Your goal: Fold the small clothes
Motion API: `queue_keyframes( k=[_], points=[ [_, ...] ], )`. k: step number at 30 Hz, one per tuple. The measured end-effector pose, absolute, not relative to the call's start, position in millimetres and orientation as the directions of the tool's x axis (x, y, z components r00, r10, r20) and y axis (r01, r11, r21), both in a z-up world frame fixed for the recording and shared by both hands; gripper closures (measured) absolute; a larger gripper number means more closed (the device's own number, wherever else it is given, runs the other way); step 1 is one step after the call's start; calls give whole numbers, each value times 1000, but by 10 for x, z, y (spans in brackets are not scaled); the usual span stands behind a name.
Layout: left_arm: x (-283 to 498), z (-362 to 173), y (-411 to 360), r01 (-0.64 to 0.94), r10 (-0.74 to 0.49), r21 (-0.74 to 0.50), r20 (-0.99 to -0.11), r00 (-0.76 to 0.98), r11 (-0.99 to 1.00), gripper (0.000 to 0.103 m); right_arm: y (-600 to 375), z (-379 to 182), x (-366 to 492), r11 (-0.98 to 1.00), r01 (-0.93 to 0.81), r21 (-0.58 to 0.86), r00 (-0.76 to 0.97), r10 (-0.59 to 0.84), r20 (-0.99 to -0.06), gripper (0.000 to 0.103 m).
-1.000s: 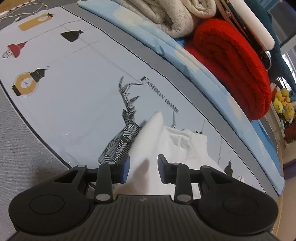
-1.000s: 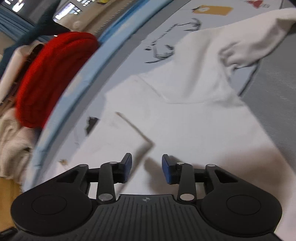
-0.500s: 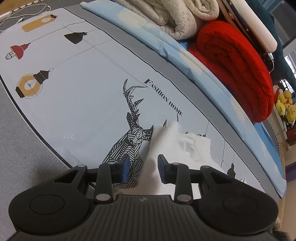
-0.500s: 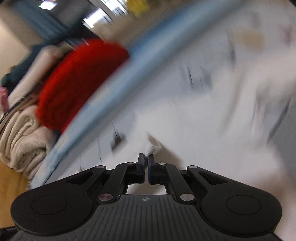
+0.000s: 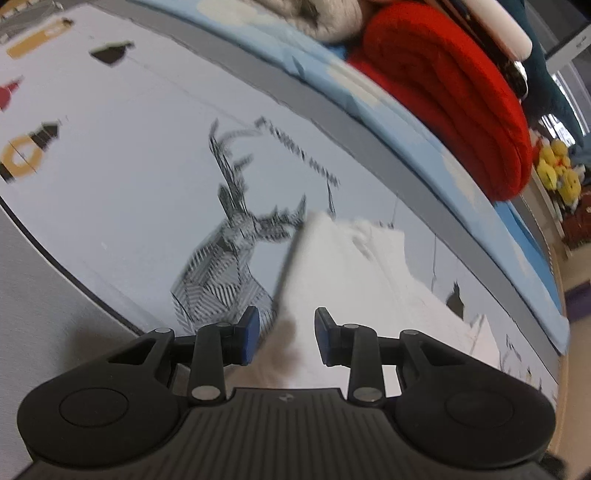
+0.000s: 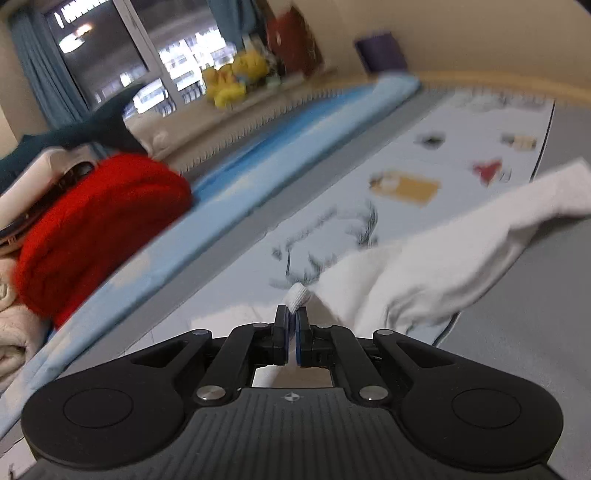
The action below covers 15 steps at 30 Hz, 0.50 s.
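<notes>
A white garment (image 5: pixel 354 266) lies crumpled on a pale mat (image 5: pixel 147 166) printed with a deer and lamps. My left gripper (image 5: pixel 286 334) hovers just over the garment's near edge. Its blue pads stand apart and press on nothing. In the right wrist view the same garment (image 6: pixel 443 258) stretches off to the right, a sleeve reaching onto the grey surface. My right gripper (image 6: pixel 293 325) is shut on a fold of the garment's edge, and a small tuft of white cloth pokes out above its tips, lifted off the mat.
A rolled red blanket (image 5: pixel 443 92) and cream blankets (image 5: pixel 325 14) are piled on a light blue sheet (image 5: pixel 406 125) along the mat's far side. Yellow plush toys (image 5: pixel 557 166) sit beyond. Grey bedding (image 5: pixel 37 277) borders the mat on the near side.
My right gripper closed on the garment's edge and rose with it, tilting up toward the window. The cloth slid off the deer print. My left gripper stayed equally wide and shifted a little.
</notes>
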<state>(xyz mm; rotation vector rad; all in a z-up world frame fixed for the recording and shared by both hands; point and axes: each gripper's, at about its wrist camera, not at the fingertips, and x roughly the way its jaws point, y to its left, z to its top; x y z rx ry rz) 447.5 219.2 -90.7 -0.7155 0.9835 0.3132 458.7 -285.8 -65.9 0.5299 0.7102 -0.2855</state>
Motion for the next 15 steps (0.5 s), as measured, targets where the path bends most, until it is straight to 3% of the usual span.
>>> queue_keyframes(
  k=[2, 4, 8, 10, 12, 14, 15],
  points=[
    [4484, -936, 2141, -539, -82, -403, -849, 522, 740, 67, -2971, -842, 4631, 788, 548, 281, 596, -132, -792, 94],
    [4488, -936, 2086, -524, -89, -402, -848, 523, 751, 67, -3050, -879, 4579, 746, 604, 280, 571, -160, -805, 93],
    [4516, -936, 1948, -463, -144, -426, -837, 527, 777, 67, -2985, -620, 4527, 788, 492, 370, 734, -146, -663, 93],
    [4529, -1021, 1910, -444, -219, -476, -829, 514, 759, 67, -3005, -632, 4572, 779, 414, 471, 776, -32, -630, 93],
    [4533, -1140, 1892, -456, -230, -460, -850, 474, 762, 67, -3081, -828, 4647, 720, 440, 537, 727, 65, -684, 87],
    [4545, -1262, 1864, -481, -175, -370, -898, 403, 795, 67, -3176, -1117, 4755, 695, 520, 497, 600, 117, -791, 86],
    [4539, -1296, 1862, -489, -164, -359, -904, 395, 795, 70, -3199, -1182, 4763, 698, 538, 473, 569, 114, -815, 93]
  ],
)
